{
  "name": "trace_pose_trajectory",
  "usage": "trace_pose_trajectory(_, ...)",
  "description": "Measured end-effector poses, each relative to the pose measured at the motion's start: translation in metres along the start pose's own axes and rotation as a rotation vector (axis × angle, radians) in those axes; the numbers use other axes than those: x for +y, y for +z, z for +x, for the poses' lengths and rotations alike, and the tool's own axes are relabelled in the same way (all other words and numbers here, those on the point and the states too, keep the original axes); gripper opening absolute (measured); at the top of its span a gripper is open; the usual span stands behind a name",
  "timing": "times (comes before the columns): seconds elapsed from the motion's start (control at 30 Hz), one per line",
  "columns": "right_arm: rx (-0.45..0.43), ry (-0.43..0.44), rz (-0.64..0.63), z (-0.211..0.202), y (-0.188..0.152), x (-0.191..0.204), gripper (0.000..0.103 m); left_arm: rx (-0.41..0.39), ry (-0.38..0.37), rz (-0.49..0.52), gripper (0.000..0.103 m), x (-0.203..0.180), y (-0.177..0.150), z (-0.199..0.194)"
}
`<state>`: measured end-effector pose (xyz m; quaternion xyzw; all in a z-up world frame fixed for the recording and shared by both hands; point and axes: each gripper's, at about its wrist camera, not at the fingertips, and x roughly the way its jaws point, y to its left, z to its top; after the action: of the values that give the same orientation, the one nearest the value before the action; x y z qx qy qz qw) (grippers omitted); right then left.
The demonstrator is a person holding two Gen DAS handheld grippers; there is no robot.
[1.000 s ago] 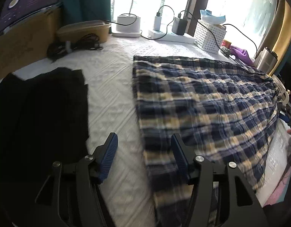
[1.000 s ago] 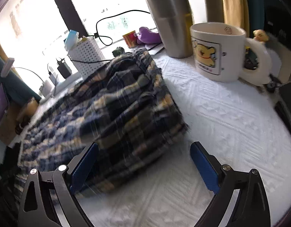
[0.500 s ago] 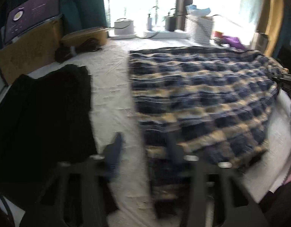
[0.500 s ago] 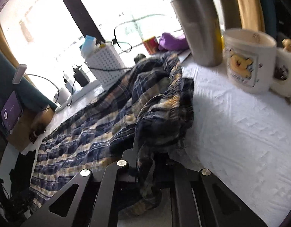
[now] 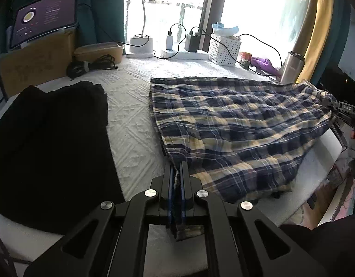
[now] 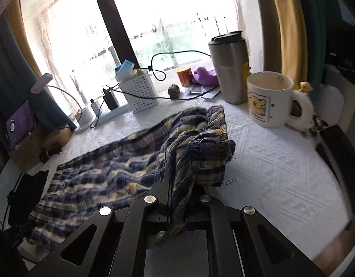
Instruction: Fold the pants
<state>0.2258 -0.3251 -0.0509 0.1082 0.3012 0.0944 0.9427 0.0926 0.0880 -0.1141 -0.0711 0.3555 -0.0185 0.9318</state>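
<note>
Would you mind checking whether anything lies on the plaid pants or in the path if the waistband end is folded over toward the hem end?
Nothing visible does. Both the left gripper and right gripper are shut on the plaid pants, whose top is bare. The black garment lies apart to the left; the mug stands behind the waistband.
</note>
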Motion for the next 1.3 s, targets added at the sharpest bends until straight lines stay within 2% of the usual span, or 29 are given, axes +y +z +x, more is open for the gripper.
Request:
trace_pose_trajectory(0.33,0.165,-0.083,-0.004,0.030,-0.040,-0.024,0.008,0.113,-0.020,0.017,0.005,0.004,-0.016,0.010)
trace_pose_trajectory(0.43,0.127,-0.162,-0.061,0.019,-0.038,-0.022,0.040,0.108,-0.030,-0.013,0.007,0.014,-0.006,0.007)
trace_pose_trajectory(0.47,0.103,-0.195,-0.079,0.013,-0.036,-0.023,0.060,0.106,-0.030,-0.022,0.008,0.018,-0.002,0.005)
trace_pose_trajectory(0.5,0.072,-0.227,-0.091,0.006,-0.033,-0.025,0.074,0.096,-0.017,-0.028,0.008,0.021,0.001,0.002)
trace_pose_trajectory(0.57,0.021,-0.248,-0.107,-0.007,-0.026,-0.030,0.075,0.064,0.034,-0.028,0.008,0.027,0.010,-0.003)
trace_pose_trajectory(0.67,-0.035,-0.261,-0.161,-0.014,-0.010,-0.027,0.075,0.025,0.066,-0.014,0.008,0.034,0.028,-0.005)
trace_pose_trajectory(0.93,-0.082,-0.162,-0.358,0.015,0.022,0.018,0.074,-0.030,0.010,0.052,0.009,0.030,0.077,0.027)
trace_pose_trajectory(1.03,-0.053,-0.100,-0.442,0.040,0.024,0.045,0.067,-0.024,-0.021,0.067,0.009,0.025,0.090,0.047)
trace_pose_trajectory(1.13,-0.029,-0.060,-0.501,0.065,0.025,0.067,0.055,0.008,-0.044,0.054,0.010,0.023,0.100,0.074)
trace_pose_trajectory(1.2,-0.004,-0.049,-0.508,0.083,0.029,0.073,0.046,0.023,-0.048,0.043,0.010,0.023,0.103,0.087)
trace_pose_trajectory(1.3,0.040,-0.042,-0.496,0.108,0.037,0.079,0.038,0.027,-0.060,0.036,0.010,0.023,0.107,0.099)
